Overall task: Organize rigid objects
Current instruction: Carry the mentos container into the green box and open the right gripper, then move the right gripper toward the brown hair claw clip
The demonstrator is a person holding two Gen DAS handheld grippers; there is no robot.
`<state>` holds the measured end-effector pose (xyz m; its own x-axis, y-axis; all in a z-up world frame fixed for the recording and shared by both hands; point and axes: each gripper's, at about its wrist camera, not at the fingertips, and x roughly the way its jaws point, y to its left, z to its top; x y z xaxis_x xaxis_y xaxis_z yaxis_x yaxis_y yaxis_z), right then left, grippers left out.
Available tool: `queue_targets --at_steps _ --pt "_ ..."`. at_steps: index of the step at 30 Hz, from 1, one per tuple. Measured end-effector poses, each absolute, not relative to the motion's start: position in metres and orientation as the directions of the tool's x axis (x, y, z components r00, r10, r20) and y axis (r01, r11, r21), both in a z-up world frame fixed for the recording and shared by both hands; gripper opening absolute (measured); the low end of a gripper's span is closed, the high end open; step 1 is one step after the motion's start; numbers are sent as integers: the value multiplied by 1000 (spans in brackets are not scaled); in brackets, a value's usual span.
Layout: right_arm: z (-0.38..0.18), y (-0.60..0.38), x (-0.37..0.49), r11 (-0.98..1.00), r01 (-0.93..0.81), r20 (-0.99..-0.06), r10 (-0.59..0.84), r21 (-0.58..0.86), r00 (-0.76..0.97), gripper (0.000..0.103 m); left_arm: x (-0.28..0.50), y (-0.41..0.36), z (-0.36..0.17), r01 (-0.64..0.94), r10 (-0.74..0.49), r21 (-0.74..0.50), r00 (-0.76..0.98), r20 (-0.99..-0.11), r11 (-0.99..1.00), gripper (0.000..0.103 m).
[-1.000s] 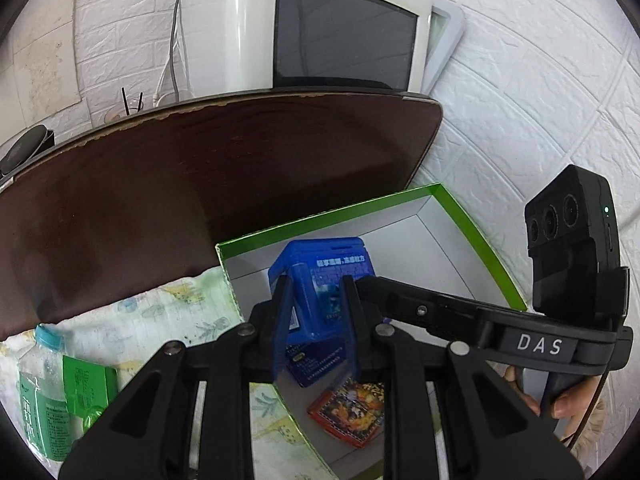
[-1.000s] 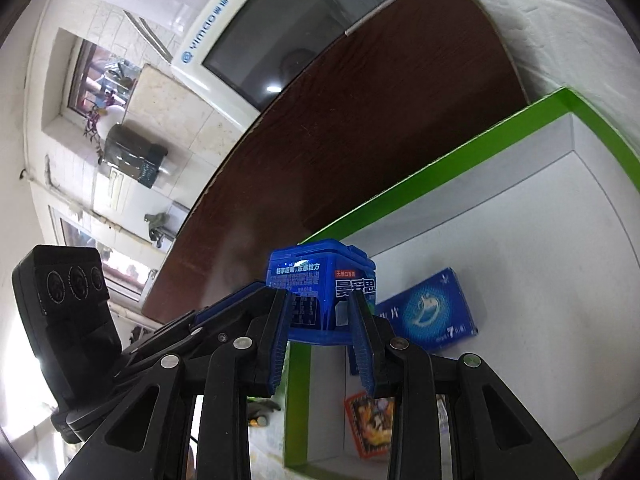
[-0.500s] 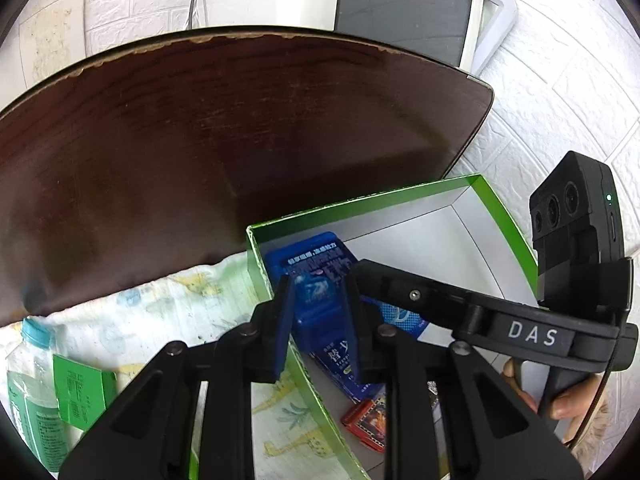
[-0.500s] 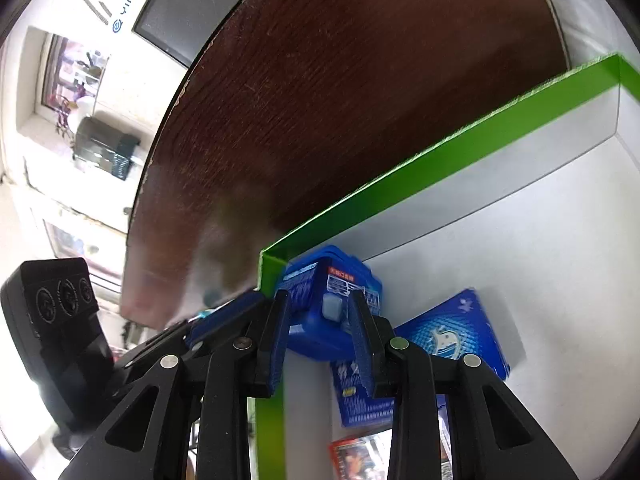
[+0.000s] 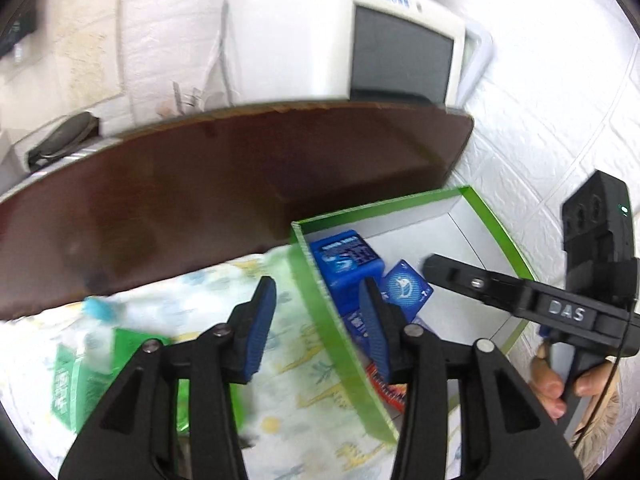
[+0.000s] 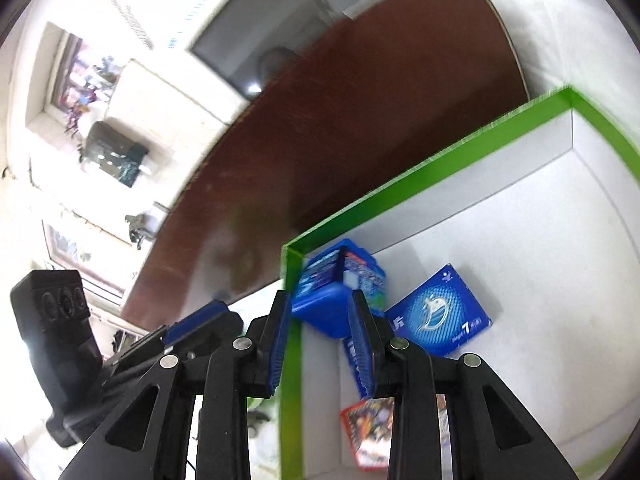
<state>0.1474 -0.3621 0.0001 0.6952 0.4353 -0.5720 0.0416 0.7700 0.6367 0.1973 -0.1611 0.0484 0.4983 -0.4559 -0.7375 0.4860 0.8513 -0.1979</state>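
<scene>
A blue plastic box (image 5: pixel 346 262) lies tilted in the near-left corner of a green-rimmed white tray (image 5: pixel 340 336), also in the right wrist view (image 6: pixel 340 300). A flat blue card box (image 6: pixel 438 314) and a red card pack (image 6: pixel 370 438) lie beside it inside the tray (image 6: pixel 440 172). My left gripper (image 5: pixel 318 312) is open and empty, straddling the tray's left wall. My right gripper (image 6: pixel 320 332) is open just above the blue plastic box, no longer gripping it.
A dark brown tabletop (image 5: pixel 200 184) runs behind the tray, with a white monitor (image 5: pixel 360 40) beyond it. A patterned cloth (image 5: pixel 288 380) lies left of the tray with a green-labelled bottle (image 5: pixel 80 372). A white brick wall (image 5: pixel 552 100) is on the right.
Both grippers held the blue plastic box, lowered it into the tray corner, then opened. The box now rests in the tray and both grippers have pulled back.
</scene>
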Motion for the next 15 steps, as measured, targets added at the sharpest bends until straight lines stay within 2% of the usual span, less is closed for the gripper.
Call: queue_targets --at_steps 4,9,15 --pt "25 -339 132 803 -28 -560 439 595 703 33 179 -129 67 447 -421 -161 576 -700 880 58" --pt "40 -294 114 833 -128 -564 469 538 680 33 158 -89 79 415 -393 -140 621 -679 899 59" --pt "31 -241 103 848 -176 -618 492 500 613 33 137 -40 70 362 -365 -157 631 -684 919 59"
